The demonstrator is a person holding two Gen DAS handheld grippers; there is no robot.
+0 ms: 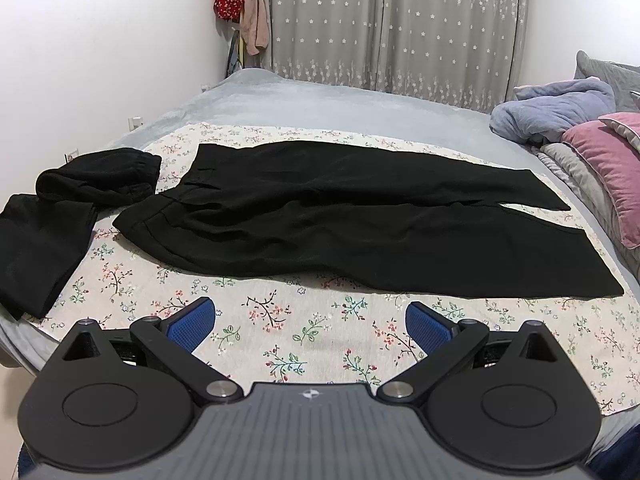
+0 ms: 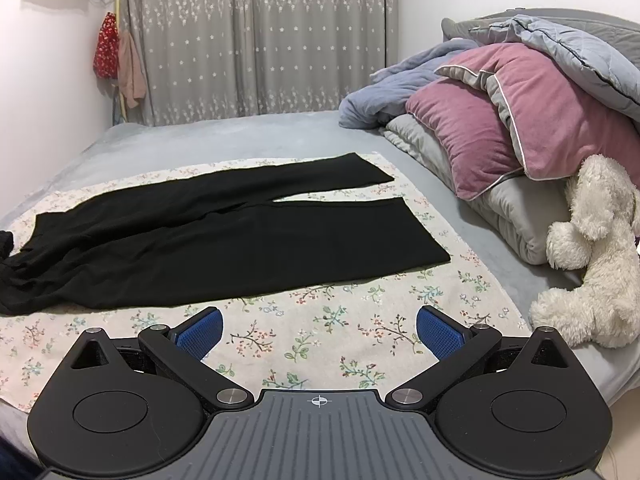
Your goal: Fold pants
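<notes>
Black pants (image 1: 340,216) lie spread flat on a floral cloth (image 1: 304,336) over the bed, waistband to the left, both legs running to the right with a narrow gap at the hems. The same pants (image 2: 224,236) fill the middle of the right wrist view, hems toward the pillows. My left gripper (image 1: 310,322) hovers open over the cloth, short of the near leg's edge, nothing between its blue pads (image 1: 192,326). My right gripper (image 2: 319,330) is open too, over the cloth in front of the near leg's hem end.
Two more black garments lie at the left: a bunched one (image 1: 100,178) and a folded one (image 1: 40,252). Pillows and quilts (image 2: 520,120) are piled at the right with a white plush toy (image 2: 592,256). Curtains (image 1: 392,24) hang behind the bed.
</notes>
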